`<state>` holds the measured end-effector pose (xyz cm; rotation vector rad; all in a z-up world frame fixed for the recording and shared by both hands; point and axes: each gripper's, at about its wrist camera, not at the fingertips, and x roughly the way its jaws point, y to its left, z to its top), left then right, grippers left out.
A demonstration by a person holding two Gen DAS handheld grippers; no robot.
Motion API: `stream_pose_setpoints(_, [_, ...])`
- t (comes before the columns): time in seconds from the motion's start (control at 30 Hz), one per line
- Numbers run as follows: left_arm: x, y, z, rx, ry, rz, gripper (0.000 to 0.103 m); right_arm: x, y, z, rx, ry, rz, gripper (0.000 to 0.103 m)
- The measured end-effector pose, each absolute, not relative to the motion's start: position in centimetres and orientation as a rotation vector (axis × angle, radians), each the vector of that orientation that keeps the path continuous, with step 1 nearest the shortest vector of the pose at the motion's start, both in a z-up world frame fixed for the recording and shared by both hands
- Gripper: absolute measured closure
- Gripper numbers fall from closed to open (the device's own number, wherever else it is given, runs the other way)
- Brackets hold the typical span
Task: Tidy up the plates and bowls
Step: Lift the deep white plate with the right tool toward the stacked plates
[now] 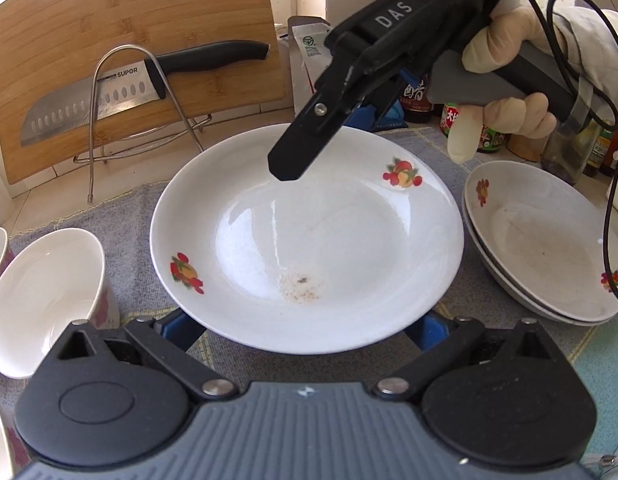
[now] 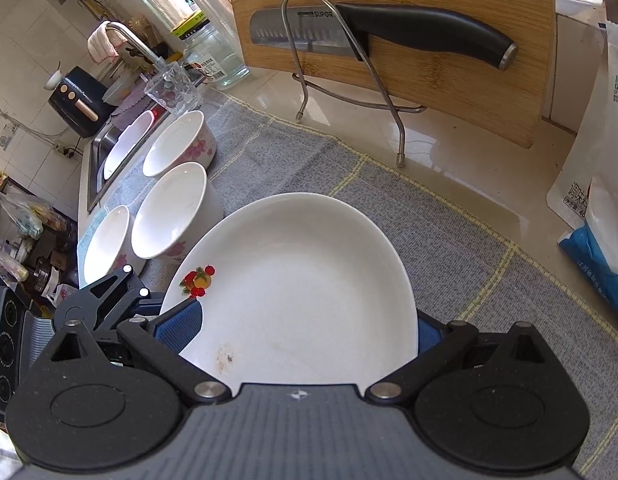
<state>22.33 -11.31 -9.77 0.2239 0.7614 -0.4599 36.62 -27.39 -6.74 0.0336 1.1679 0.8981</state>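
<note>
A white plate with fruit prints is held above the grey mat. My left gripper is open, its blue pads wide apart under the plate's near rim. My right gripper reaches in from the upper right onto the plate's far rim. In the right wrist view this plate sits tilted between the blue pads of my right gripper, which is shut on its rim. Two stacked fruit-print plates lie at the right. White bowls with pink flowers stand at the left.
A bamboo cutting board with a knife leans in a wire rack behind the mat. Sauce bottles stand at the back right. A white-and-blue bag stands right. A sink and glass jar lie left.
</note>
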Motion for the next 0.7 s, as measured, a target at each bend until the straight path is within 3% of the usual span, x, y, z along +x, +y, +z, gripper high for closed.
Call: stream_pose_setpoints(0.7, [18.4,-12.9,-6.4,0.278,0.739,-0.568,0.002,30.6,-30.7,-3.8,0.089,1.105,0.82,0.0])
